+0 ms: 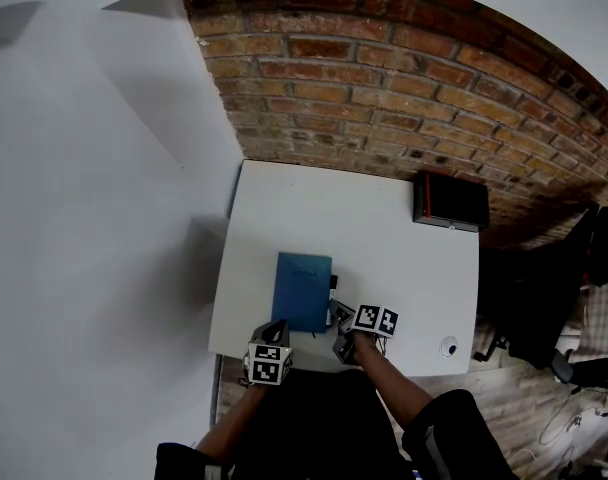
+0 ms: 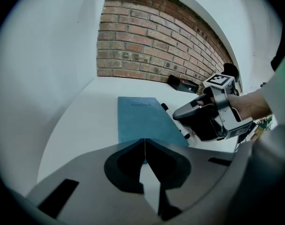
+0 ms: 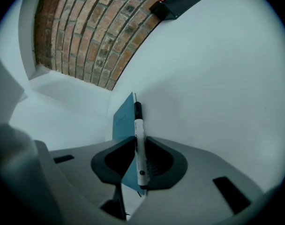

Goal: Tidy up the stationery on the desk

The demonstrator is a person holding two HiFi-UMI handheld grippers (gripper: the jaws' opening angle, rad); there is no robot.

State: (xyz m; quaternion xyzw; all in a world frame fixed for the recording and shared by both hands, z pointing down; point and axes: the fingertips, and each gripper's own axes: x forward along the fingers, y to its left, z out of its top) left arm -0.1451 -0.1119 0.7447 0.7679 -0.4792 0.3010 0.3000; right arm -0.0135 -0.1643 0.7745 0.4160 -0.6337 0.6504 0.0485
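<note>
Pinched lengthwise in the right tool (image 3: 140,138), a slim white plastic marker pen (image 3: 139,146) with a black cap is sitting closest to the lens. Both jaws are pressing on its barrel and its capped end is pointing away. The pen is lying right along the right-hand edge of a teal rectangular hard-cover notebook (image 1: 302,290), which is resting flat near the front of the white rectangular counter (image 1: 384,228). Whether the pen is touching the surface I cannot tell. I am judging the pen to be light, stiff and smooth-barrelled, so it is likely to be rolling or swivelling in a loose hold, and a grip at mid-barrel is looking safest. The notebook is looking thin, stiff and flush with the top, so it is probably best taken by an edge. The left tool (image 2: 145,140) is hovering clenched and empty just short of the notebook's near edge. Farther off, a flat black box with a red edge (image 1: 450,201) is sitting at the counter's far right corner, close to the red brick wall (image 1: 384,68).
</note>
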